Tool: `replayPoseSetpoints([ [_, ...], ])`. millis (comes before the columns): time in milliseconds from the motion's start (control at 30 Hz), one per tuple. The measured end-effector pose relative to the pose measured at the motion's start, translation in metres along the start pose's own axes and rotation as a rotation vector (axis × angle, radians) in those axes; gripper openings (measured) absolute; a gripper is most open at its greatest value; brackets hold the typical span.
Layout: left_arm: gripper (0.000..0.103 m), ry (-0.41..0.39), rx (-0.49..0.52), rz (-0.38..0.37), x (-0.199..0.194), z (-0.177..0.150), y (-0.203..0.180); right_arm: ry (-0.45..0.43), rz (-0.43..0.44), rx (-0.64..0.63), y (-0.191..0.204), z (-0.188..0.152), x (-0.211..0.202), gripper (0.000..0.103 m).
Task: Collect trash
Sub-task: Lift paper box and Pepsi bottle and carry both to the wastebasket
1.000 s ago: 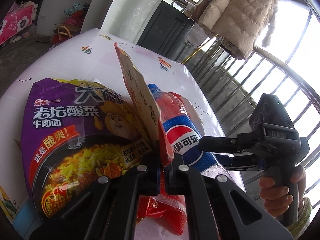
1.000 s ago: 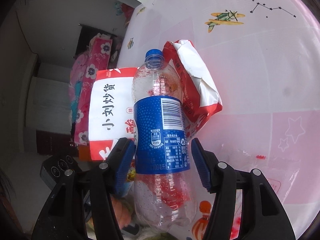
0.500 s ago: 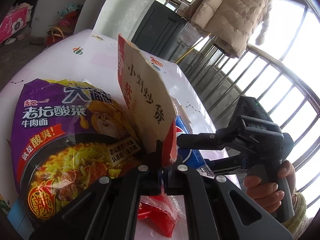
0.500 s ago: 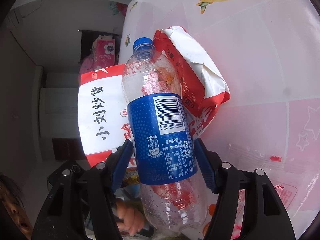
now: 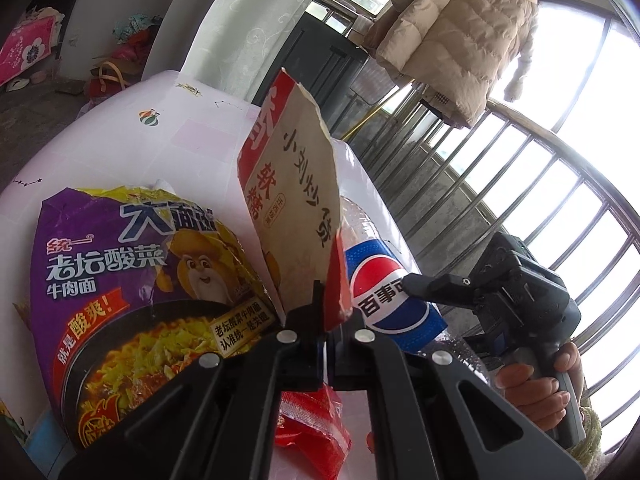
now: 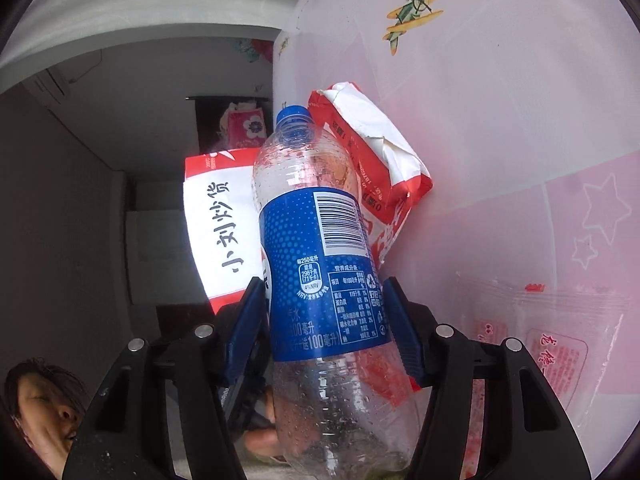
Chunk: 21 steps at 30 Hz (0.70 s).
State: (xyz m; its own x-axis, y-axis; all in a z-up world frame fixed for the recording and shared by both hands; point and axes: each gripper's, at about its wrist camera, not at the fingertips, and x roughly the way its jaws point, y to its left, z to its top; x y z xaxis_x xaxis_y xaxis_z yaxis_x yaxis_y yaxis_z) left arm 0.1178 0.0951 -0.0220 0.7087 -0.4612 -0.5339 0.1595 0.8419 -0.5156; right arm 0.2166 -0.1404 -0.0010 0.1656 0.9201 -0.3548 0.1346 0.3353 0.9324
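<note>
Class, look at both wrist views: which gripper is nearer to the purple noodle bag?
Left. The left gripper, shut on a paper snack bag, sits right beside the purple noodle bag; the right gripper, closing around the bottle, is farther off.

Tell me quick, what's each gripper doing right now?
Left gripper: shut on the paper snack bag.
Right gripper: jaws closing, pads against the Pepsi bottle.

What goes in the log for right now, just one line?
left tongs: shut on snack bag | right tongs: closing on Pepsi bottle held between them
</note>
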Motion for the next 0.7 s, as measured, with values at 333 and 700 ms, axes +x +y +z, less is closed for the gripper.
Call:
replayPoseSetpoints([
  [333,0.0,-0.093,0.085,-0.048,-0.025,0.019,-0.036,-0.129,0.1,-0.056,0.02,-0.018,-0.063,0.056],
  [700,0.0,-0.159,0.203,-0.182,-0.053,0.039,-0.108,-0.297,0.192,-0.137,0.041,-0.063,-0.136,0.056],
])
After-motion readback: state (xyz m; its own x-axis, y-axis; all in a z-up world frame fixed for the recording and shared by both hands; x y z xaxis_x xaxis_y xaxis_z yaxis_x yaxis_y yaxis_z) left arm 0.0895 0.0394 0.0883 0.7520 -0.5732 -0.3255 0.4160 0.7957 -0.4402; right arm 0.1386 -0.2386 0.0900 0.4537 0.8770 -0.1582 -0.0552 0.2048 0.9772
